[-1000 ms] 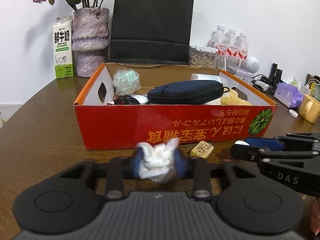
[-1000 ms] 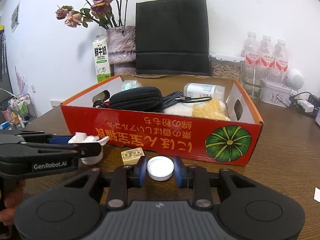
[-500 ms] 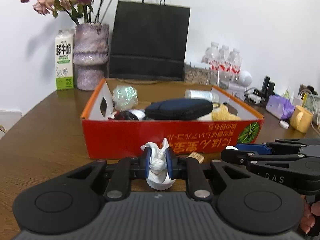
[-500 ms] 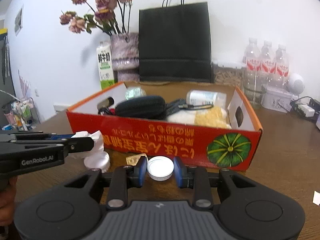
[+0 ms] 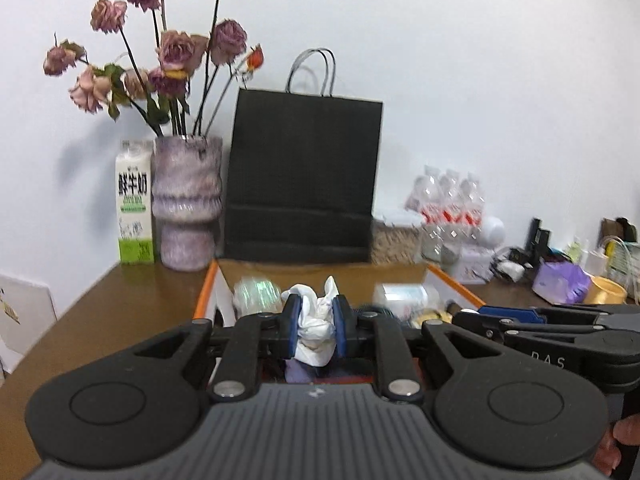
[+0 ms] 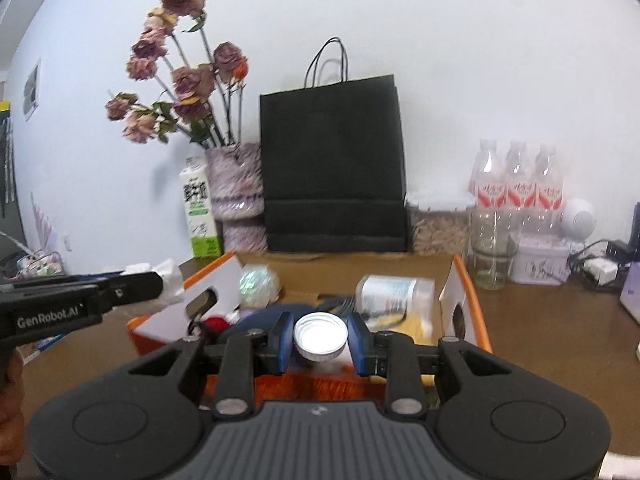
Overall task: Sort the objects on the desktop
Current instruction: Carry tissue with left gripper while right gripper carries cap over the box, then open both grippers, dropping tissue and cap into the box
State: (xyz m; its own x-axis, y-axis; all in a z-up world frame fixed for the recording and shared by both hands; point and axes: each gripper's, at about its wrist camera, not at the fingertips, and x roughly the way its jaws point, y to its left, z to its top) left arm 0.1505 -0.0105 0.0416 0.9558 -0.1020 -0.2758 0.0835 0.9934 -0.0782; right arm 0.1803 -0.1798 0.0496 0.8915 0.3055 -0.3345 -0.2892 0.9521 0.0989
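My left gripper [image 5: 316,308] is shut on a crumpled white tissue [image 5: 316,330], held in the air over the front edge of the red cardboard box [image 5: 208,286]. My right gripper [image 6: 319,326] is shut on a white bottle cap [image 6: 320,338], also raised above the box [image 6: 466,280]. In the right wrist view the left gripper [image 6: 160,280] comes in from the left with the tissue [image 6: 170,274] near the box's left corner. The right gripper's fingers [image 5: 500,314] show at the right of the left wrist view. The box holds a dark pouch [image 6: 256,320], a clear bottle [image 6: 394,290] and a shiny ball [image 6: 258,280].
Behind the box stand a black paper bag [image 6: 332,160], a vase of dried roses [image 5: 186,204] and a milk carton [image 5: 134,208]. Water bottles [image 6: 518,180], a glass jar [image 6: 490,256] and a white tin [image 6: 542,258] are at the back right. A yellow mug [image 5: 608,290] sits far right.
Both grippers have risen from table level in front of the box to above its front wall, carrying the tissue and the cap. The left jaws squeezed the tissue tighter.
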